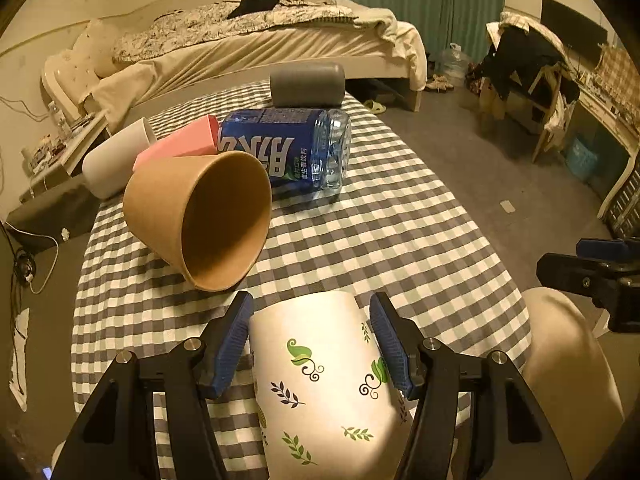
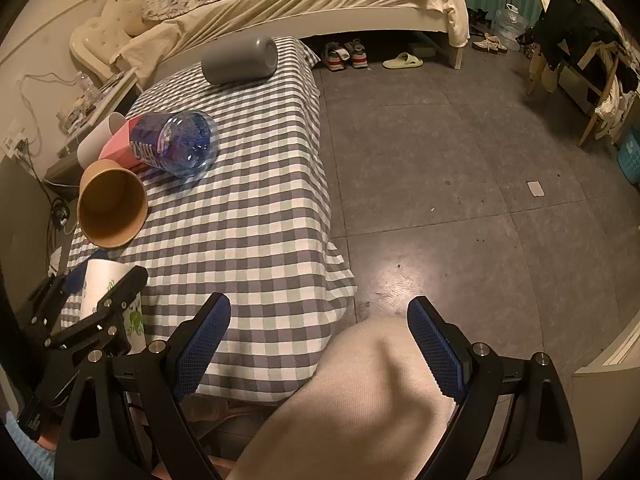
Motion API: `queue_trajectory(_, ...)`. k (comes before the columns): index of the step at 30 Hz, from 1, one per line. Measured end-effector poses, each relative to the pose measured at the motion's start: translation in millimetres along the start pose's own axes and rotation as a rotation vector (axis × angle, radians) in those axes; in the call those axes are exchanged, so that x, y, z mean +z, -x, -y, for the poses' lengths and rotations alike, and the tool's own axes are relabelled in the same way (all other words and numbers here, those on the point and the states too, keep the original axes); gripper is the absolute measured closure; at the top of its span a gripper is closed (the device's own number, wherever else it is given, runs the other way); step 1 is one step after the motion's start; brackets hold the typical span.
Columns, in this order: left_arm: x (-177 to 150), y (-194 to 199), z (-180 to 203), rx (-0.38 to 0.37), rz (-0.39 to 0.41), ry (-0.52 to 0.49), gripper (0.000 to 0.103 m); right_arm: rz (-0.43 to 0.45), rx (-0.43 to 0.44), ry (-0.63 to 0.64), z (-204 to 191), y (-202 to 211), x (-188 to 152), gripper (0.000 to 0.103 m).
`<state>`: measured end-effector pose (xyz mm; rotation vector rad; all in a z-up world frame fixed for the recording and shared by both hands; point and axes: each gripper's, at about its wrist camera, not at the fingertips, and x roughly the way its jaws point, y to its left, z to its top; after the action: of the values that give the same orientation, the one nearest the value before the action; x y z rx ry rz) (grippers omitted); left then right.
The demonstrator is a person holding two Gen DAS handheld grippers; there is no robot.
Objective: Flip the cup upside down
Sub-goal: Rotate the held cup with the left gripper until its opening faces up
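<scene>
A white paper cup with green leaf prints (image 1: 324, 376) sits between the fingers of my left gripper (image 1: 312, 312), base end pointing away from me. The blue pads (image 1: 234, 336) stand close on both sides; a thin gap shows on the left, so I cannot tell if they grip it. The cup also shows in the right wrist view (image 2: 100, 292), low at the left over the checked tablecloth (image 2: 248, 208). My right gripper (image 2: 320, 320) is open and empty, off the table's near right corner, above a knee in light trousers (image 2: 360, 392).
A brown paper cup (image 1: 208, 216) lies on its side, mouth toward me. Behind it lie a pink cup (image 1: 180, 144), a white cup (image 1: 112, 160), a blue-labelled water bottle (image 1: 288, 152) and a grey cylinder (image 1: 308, 82). Bed, chair and floor lie beyond.
</scene>
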<state>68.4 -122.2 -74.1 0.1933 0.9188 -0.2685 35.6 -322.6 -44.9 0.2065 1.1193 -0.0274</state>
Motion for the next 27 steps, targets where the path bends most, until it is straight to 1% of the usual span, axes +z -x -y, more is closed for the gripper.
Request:
queue_trajectory(3,8.2,-10.3,2.7,-0.045,-0.11,-0.008,0.04,-0.001,0.0,0.008,-3.1,0.2,-0.7,0.013)
queue_trajectory(4,10.1,-13.9,3.7,-0.048,-0.148,-0.009,0.039,-0.001,0.002,0.01,-3.8,0.4,-0.5,0.013)
queue_trajectory(5,12.8,-17.7,4.3,-0.041,-0.186,-0.008,0.033,-0.002,0.002,0.013,-4.6,0.4,-0.4,0.013)
queue_trajectory(6,15.8,-21.6,4.4,-0.03,-0.228,-0.006,0.024,-0.002,0.001,0.016,-5.4,0.5,-0.7,0.013)
queue_trajectory(7,20.3,-25.5,4.2,-0.022,-0.28,-0.003,0.023,-0.002,0.0,0.018,-5.6,0.7,-0.9,0.013)
queue_trajectory(9,27.7,-27.9,2.2,-0.042,-0.334,0.014,0.023,-0.006,0.001,0.017,-4.6,0.2,-0.9,0.013)
queue_trajectory(11,35.4,-34.8,-2.4,-0.069,-0.439,0.057,0.023,-0.006,0.0,0.012,-2.6,-0.4,-1.6,0.013)
queue_trajectory(13,39.3,-41.6,-7.8,-0.097,-0.523,0.108,0.023,-0.01,0.0,0.005,0.2,-1.6,-1.5,0.013)
queue_trajectory(16,42.7,-51.4,-13.1,-0.118,-0.604,0.148,0.025,-0.011,0.003,-0.004,3.5,-3.0,0.0,0.013)
queue_trajectory(17,43.1,-54.1,-13.8,-0.123,-0.621,0.152,0.03,-0.011,0.005,-0.005,4.2,-3.2,0.5,0.013)
queue_trajectory(18,42.5,-58.9,-14.0,-0.145,-0.657,0.155,0.041,-0.011,0.006,-0.006,4.5,-3.2,1.0,0.013)
queue_trajectory(19,42.6,-61.4,-14.3,-0.152,-0.673,0.159,0.041,-0.01,0.008,-0.008,5.1,-3.5,1.6,0.013)
queue_trajectory(21,47.9,-60.4,-15.2,-0.168,-0.67,0.155,0.041,-0.01,0.012,-0.009,5.9,-3.9,2.3,0.013)
queue_trajectory(22,51.6,-57.5,-14.5,-0.171,-0.652,0.15,0.041,-0.009,0.013,-0.009,6.1,-4.2,2.7,0.013)
queue_trajectory(24,61.2,-48.3,-14.0,-0.144,-0.592,0.128,0.041,-0.009,0.015,-0.009,6.7,-4.7,2.5,0.013)
queue_trajectory(27,79.2,-24.0,-10.4,-0.116,-0.375,0.079,0.041,-0.012,0.014,-0.014,8.6,-5.9,2.0,0.013)
